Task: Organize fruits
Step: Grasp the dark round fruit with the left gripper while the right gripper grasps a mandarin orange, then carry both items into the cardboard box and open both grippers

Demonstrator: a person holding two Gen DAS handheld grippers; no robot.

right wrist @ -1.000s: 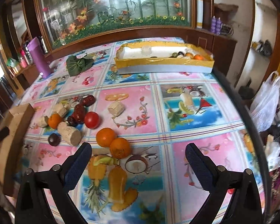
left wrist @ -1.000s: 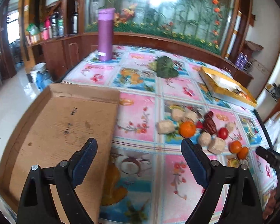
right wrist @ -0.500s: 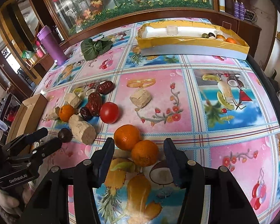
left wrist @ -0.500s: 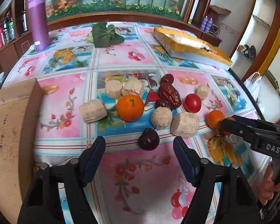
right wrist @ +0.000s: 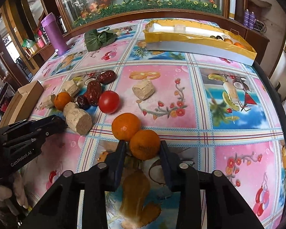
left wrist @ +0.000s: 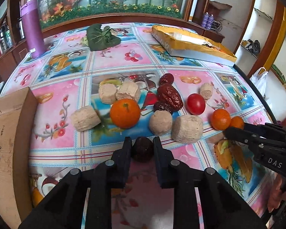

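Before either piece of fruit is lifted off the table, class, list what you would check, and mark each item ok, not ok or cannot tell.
1. Left gripper fingers closed on the dark round fruit: ok.
2. Right gripper fingers closed on the nearer orange: ok.
3. Nearer orange free of its neighbour: not ok, the second orange touches it and may roll.
4. Cardboard tray free to receive fruit: ok.
5. Yellow box has room: ok, mostly bare.
6. Grip firm enough to lift: cannot tell.

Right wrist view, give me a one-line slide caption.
Right gripper shut on an orange touching a second orange on the table.
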